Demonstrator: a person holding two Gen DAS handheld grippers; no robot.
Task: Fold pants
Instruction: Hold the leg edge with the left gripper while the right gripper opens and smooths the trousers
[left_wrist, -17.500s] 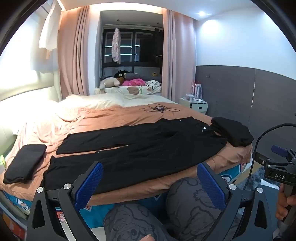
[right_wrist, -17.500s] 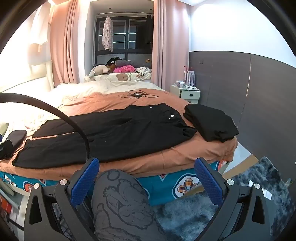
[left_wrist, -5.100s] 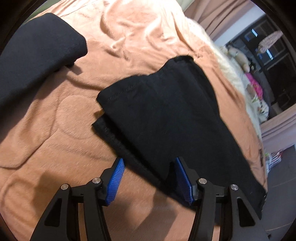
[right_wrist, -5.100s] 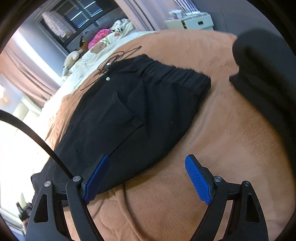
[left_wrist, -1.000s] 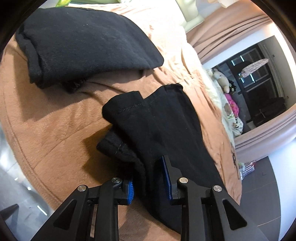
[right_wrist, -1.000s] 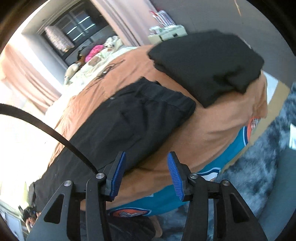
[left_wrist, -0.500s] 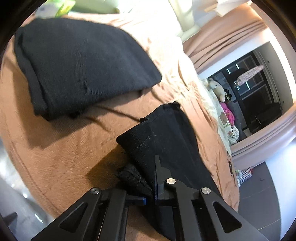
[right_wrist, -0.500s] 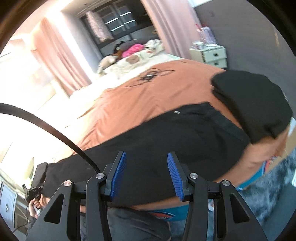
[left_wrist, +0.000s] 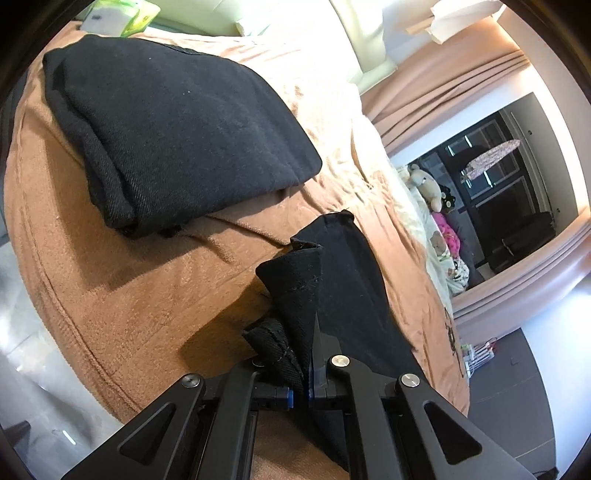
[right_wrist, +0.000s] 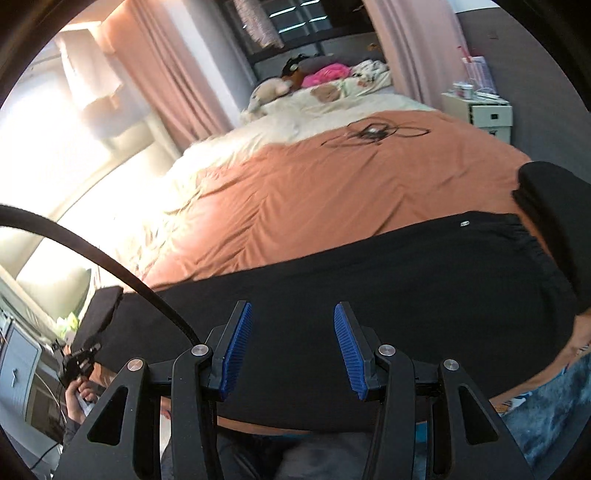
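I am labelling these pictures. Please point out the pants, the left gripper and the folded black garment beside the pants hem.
pants (left_wrist: 354, 280): left wrist view, leg fabric behind the hem.
left gripper (left_wrist: 301, 369): left wrist view, between the fingertips.
folded black garment (left_wrist: 184, 129): left wrist view, top face.

black pants (right_wrist: 388, 291) flat across bed, hems (left_wrist: 295, 295) bunched, lifted.
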